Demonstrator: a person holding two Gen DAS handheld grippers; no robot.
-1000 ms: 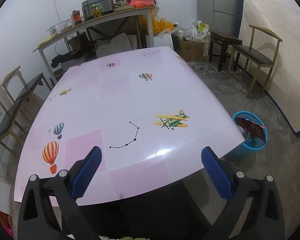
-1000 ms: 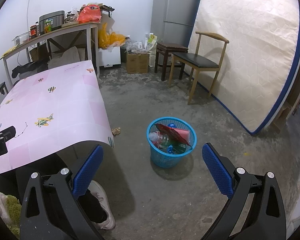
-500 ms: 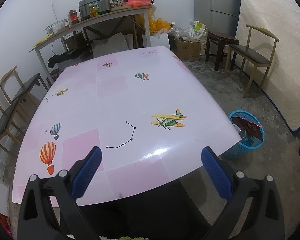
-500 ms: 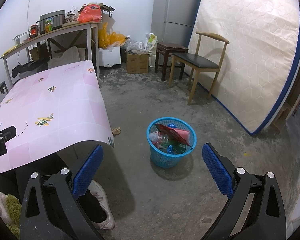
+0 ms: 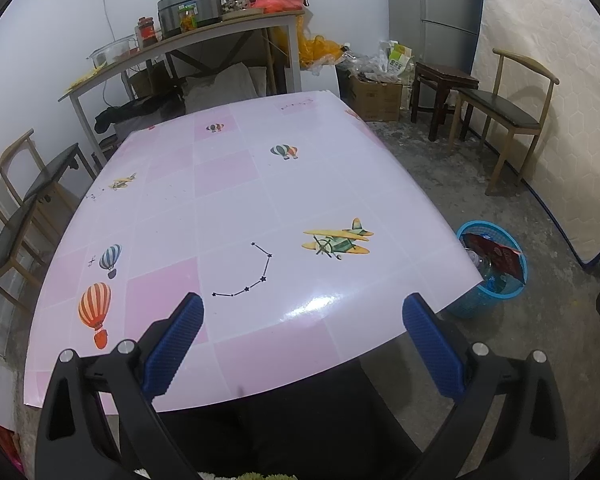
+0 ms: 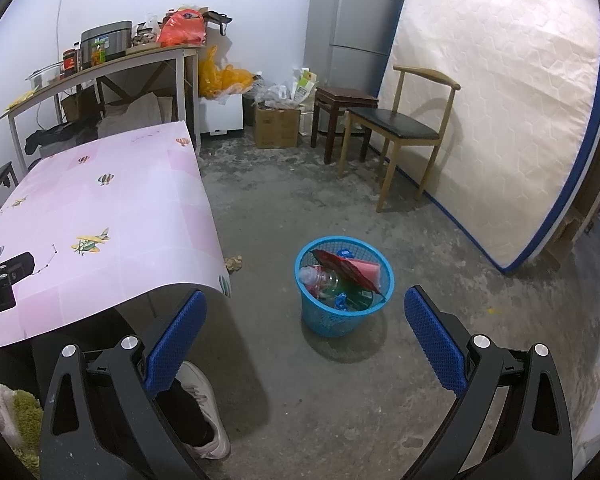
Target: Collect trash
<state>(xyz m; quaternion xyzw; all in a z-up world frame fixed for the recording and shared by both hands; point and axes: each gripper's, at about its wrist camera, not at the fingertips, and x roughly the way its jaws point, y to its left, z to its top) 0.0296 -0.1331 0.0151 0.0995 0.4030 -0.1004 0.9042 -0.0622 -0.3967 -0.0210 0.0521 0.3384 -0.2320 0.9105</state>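
Note:
A blue mesh bin (image 6: 342, 284) stands on the concrete floor right of the table, holding a red wrapper, a clear bottle and other scraps; its rim also shows in the left wrist view (image 5: 490, 268). A crumpled brown scrap (image 6: 233, 263) lies on the floor by the table's edge. My left gripper (image 5: 302, 316) hovers open over the near end of the pink tablecloth (image 5: 236, 216), nothing between its blue pads. My right gripper (image 6: 304, 312) is open above the floor, just in front of the bin, holding nothing.
A wooden chair (image 6: 404, 128), a dark stool (image 6: 342, 110) and a leaning mattress (image 6: 496, 96) line the right side. A cluttered shelf table (image 5: 188, 40) and a cardboard box (image 6: 277, 126) stand at the back. A person's shoe (image 6: 204, 412) rests under the table edge.
The left wrist view has shifted slightly, the table and bin sliding a little left in frame. The right gripper has stayed put. Both stay open.

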